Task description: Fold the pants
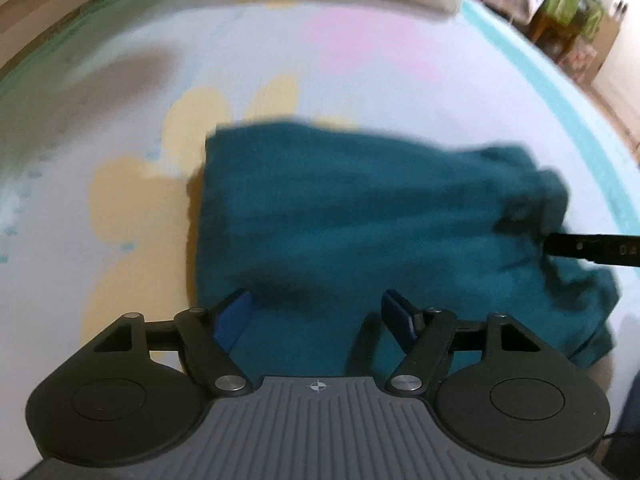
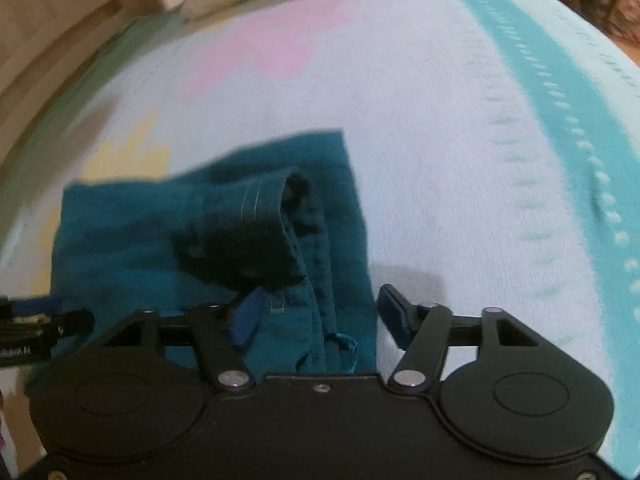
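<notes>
1. The left gripper (image 1: 316, 312), at the lower centre of the left wrist view, has its blue pads spread wide with nothing pinched; teal cloth lies beneath and between them, but the pads do not press on it.
2. The right gripper (image 2: 318, 312), at the lower centre of the right wrist view, is likewise released. Its left pad sits over the cloth and its right pad over bare blanket, so the jaws straddle the garment's right edge.
3. To do this step well, I judge each gripper should settle on one clean edge: come down until both pads bracket all the layers, close firmly, and check that no layer slips out before lifting.
4. The right hand should gather the loose cuff and the drawstring end into its grip, or they may trail and spoil the fold.
5. The pants (image 1: 360, 216) lie in the middle of the left wrist frame as a folded teal block, flat and square on its left side, rumpled on its right.
6. In the right wrist view a leg opening with pale stitching curls up at centre.
7. They rest on a pale blanket (image 2: 440, 120) with pink and yellow patches and a turquoise stripe.
</notes>
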`<action>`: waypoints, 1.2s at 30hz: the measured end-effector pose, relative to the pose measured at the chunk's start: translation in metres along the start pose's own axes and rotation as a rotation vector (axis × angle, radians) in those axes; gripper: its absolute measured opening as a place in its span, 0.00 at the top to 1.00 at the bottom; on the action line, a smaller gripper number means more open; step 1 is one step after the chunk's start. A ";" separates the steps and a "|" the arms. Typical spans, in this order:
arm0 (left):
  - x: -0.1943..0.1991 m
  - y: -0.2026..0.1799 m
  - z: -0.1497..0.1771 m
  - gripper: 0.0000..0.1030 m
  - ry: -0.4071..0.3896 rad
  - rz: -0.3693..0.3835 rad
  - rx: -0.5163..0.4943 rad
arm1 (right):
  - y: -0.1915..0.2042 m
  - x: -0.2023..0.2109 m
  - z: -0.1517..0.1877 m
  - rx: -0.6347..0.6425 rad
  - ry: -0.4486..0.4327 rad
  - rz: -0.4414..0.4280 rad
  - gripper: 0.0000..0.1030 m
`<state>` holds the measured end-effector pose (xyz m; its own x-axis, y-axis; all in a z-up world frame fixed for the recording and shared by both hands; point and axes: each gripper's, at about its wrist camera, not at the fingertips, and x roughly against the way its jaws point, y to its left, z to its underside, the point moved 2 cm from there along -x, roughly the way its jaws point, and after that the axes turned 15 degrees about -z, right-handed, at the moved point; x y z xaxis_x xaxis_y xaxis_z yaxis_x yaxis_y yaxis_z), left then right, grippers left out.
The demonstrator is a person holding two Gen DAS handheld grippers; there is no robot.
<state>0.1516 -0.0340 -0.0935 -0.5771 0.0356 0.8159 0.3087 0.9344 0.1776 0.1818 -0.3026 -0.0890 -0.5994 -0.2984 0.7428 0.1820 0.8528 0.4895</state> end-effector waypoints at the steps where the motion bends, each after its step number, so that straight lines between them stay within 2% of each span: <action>1: 0.003 0.002 -0.005 0.32 -0.011 0.003 0.010 | 0.003 0.006 -0.003 0.012 -0.031 0.006 0.38; 3: 0.002 0.005 -0.017 0.32 -0.014 0.002 0.025 | 0.011 0.014 -0.010 0.046 -0.082 0.000 0.38; 5: -0.003 0.006 -0.029 0.32 -0.006 -0.016 0.036 | 0.019 0.015 -0.016 0.073 -0.091 -0.018 0.38; 10: -0.027 0.006 -0.048 0.32 0.062 -0.039 0.062 | 0.022 -0.011 -0.027 0.086 -0.051 0.002 0.38; 13: -0.042 0.005 -0.051 0.32 0.107 -0.044 0.066 | 0.013 -0.022 -0.024 0.024 -0.019 -0.001 0.38; 16: -0.048 -0.001 -0.053 0.32 0.114 -0.061 0.043 | 0.004 -0.027 -0.024 -0.018 0.001 -0.001 0.37; 20: -0.050 -0.002 -0.052 0.28 0.116 -0.068 0.028 | -0.002 -0.029 -0.024 -0.029 0.007 -0.007 0.35; 28: -0.042 0.000 -0.051 0.28 0.107 -0.059 0.022 | 0.000 -0.023 -0.021 -0.033 0.046 -0.028 0.34; 36: -0.023 0.024 -0.008 0.28 0.125 -0.039 0.072 | -0.001 -0.013 0.006 -0.010 0.109 -0.066 0.34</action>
<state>0.1783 -0.0152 -0.1041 -0.4875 -0.0414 0.8721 0.2305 0.9573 0.1743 0.1848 -0.2976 -0.1015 -0.5222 -0.3993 0.7536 0.1526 0.8256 0.5432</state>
